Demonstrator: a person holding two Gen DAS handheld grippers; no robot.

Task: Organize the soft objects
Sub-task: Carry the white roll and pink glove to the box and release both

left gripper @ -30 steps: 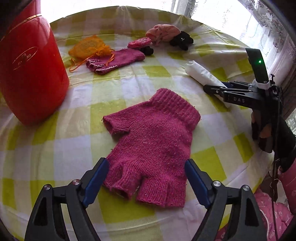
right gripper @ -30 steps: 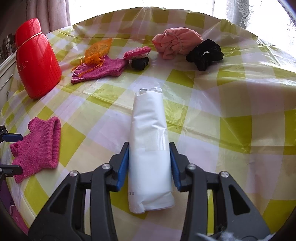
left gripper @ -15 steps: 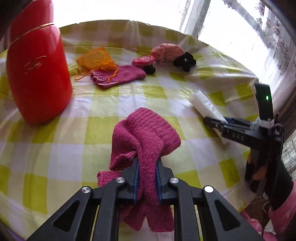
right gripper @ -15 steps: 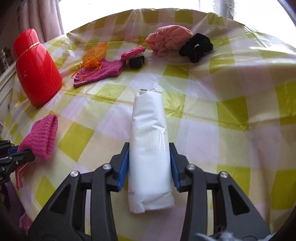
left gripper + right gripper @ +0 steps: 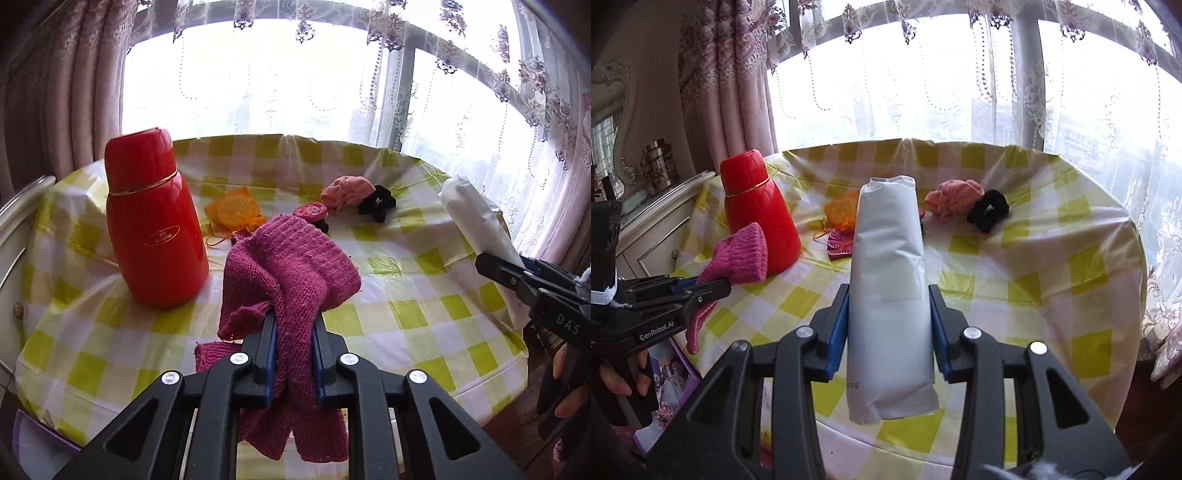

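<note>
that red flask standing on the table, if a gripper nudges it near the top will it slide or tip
The red flask stands upright and is tall, with a narrower capped top, so a high nudge would probably tip it rather than slide it. Its glossy shell looks hard and likely slippery for pads. The tablecloth is shiny plastic with wrinkles; a low push might slide the flask, or catch on a fold.
</note>
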